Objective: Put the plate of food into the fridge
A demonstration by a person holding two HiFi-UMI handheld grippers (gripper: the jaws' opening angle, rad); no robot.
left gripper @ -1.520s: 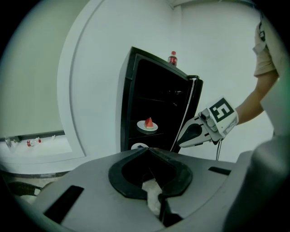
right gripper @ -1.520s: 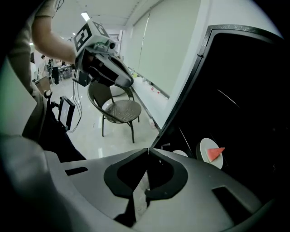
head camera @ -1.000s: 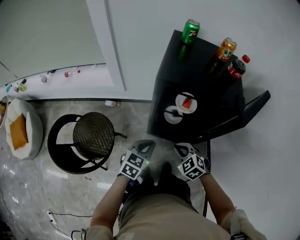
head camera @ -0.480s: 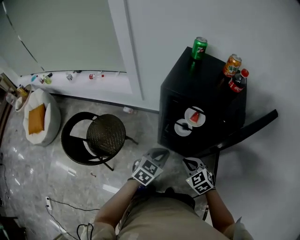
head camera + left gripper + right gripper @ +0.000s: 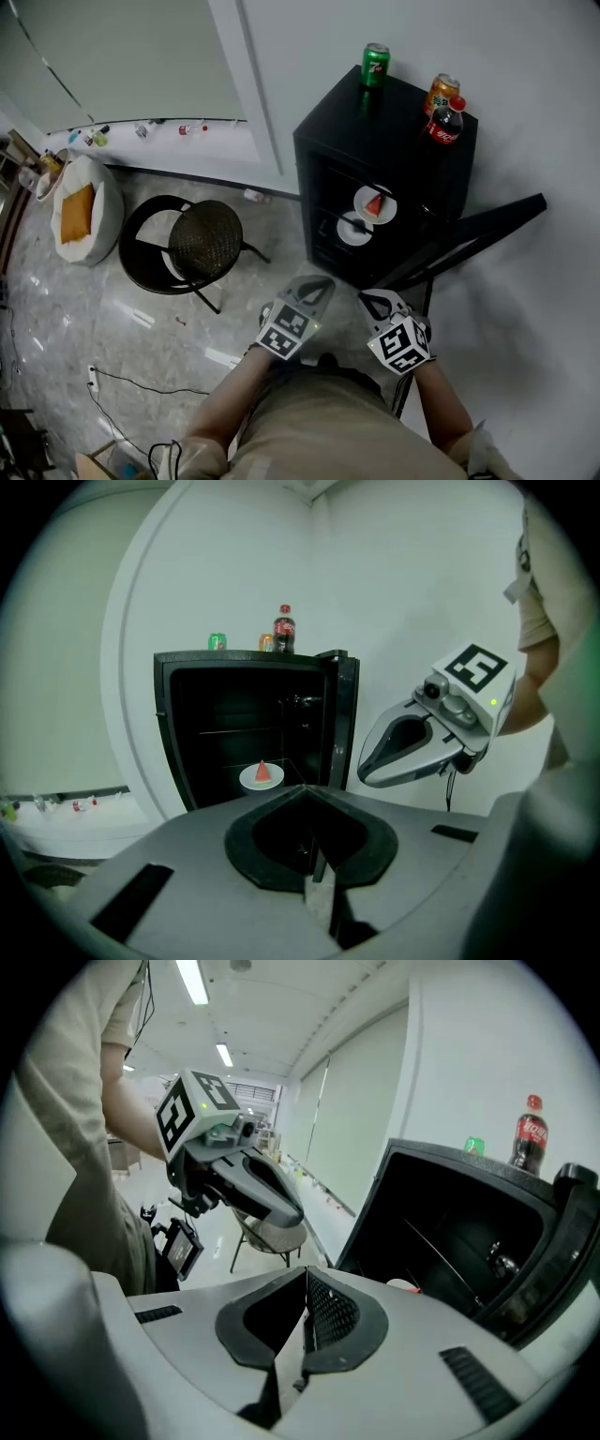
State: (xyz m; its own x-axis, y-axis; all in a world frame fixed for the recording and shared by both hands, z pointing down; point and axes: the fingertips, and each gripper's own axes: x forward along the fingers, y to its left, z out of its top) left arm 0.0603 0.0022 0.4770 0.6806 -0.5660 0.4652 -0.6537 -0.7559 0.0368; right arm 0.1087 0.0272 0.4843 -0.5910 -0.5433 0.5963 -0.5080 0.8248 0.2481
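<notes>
The plate (image 5: 374, 203) of food is already inside the black fridge (image 5: 384, 127), resting on a shelf about midway between the side walls, with a red wedge of food (image 5: 262, 770) standing on it. From the head view a second pale disc (image 5: 354, 228) shows just below the plate; it may be another dish or only a reflection in the shelf, and the view is too small to tell. The fridge door (image 5: 478, 234) stands wide open, swung out to the right side of the cabinet. On the fridge's top a green can (image 5: 375, 64) stands near the back left corner, and an orange can (image 5: 441, 92) and a cola bottle (image 5: 445, 120) stand just beside each other near the back right corner. Both grippers are held side by side in front of the open fridge, well apart from the plate and pointing towards it. The left gripper (image 5: 314, 286) has its jaws closed fully together with nothing between them, and the right gripper (image 5: 372, 299) is likewise pressed closed and empty, its meshed pads meeting edge to edge. On the floor to the left of the fridge stands a round chair (image 5: 202, 244) with a woven seat, and further left, by the wall, lies a white beanbag (image 5: 98, 239) with an orange cushion (image 5: 75, 213) on it.
</notes>
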